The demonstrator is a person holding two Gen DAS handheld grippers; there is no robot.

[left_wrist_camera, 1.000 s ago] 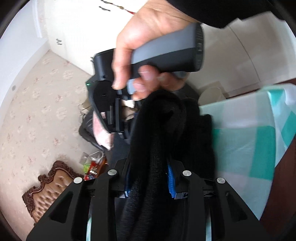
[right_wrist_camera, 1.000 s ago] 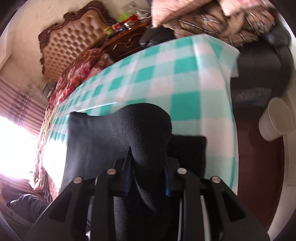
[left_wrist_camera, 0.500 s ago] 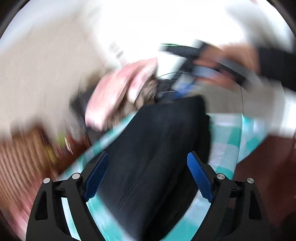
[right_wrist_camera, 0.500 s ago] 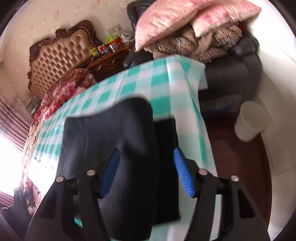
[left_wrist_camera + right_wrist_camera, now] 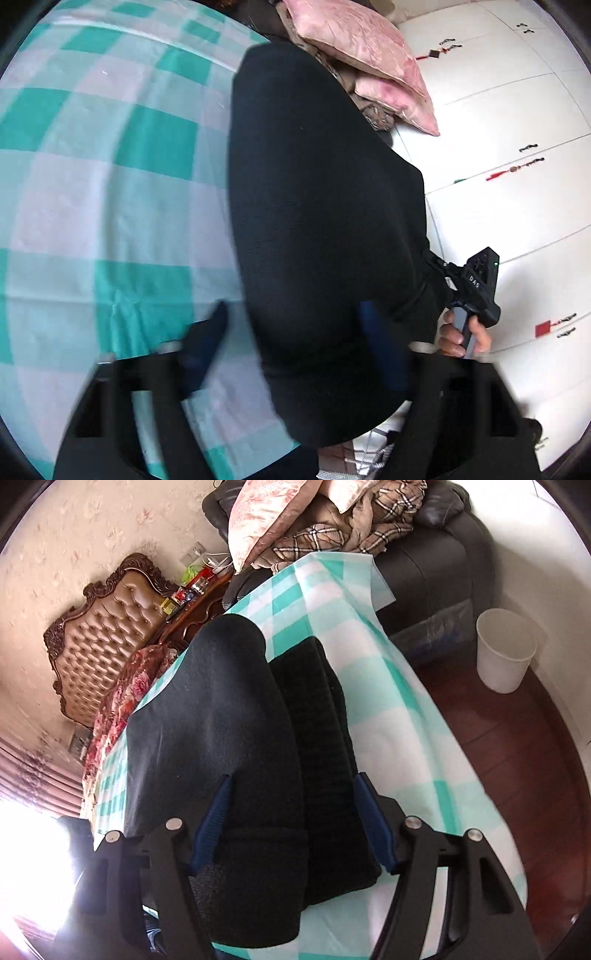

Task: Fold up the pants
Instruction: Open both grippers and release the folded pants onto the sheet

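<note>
The black pants (image 5: 321,221) lie folded on the green-and-white checked tablecloth (image 5: 103,177). In the right wrist view the pants (image 5: 236,746) lie in layers, with an upper fold overlapping a ribbed lower part (image 5: 325,738). My left gripper (image 5: 295,343) is open, its blue pads either side of the cloth, holding nothing. My right gripper (image 5: 291,819) is open above the pants' near end. The right gripper's body (image 5: 476,288) and the hand that holds it show in the left wrist view, at the pants' right edge.
A dark sofa (image 5: 436,565) with pink pillows (image 5: 273,513) and a plaid blanket stands past the table's far end. A white bin (image 5: 504,650) stands on the wood floor at the right. A tufted headboard (image 5: 107,627) and floral bedding are at the left. White cabinets (image 5: 517,147) fill the wall.
Both grippers were shut on the black cloth a second ago; both have opened and let it drop onto the table. The left gripper has swung round over the table.
</note>
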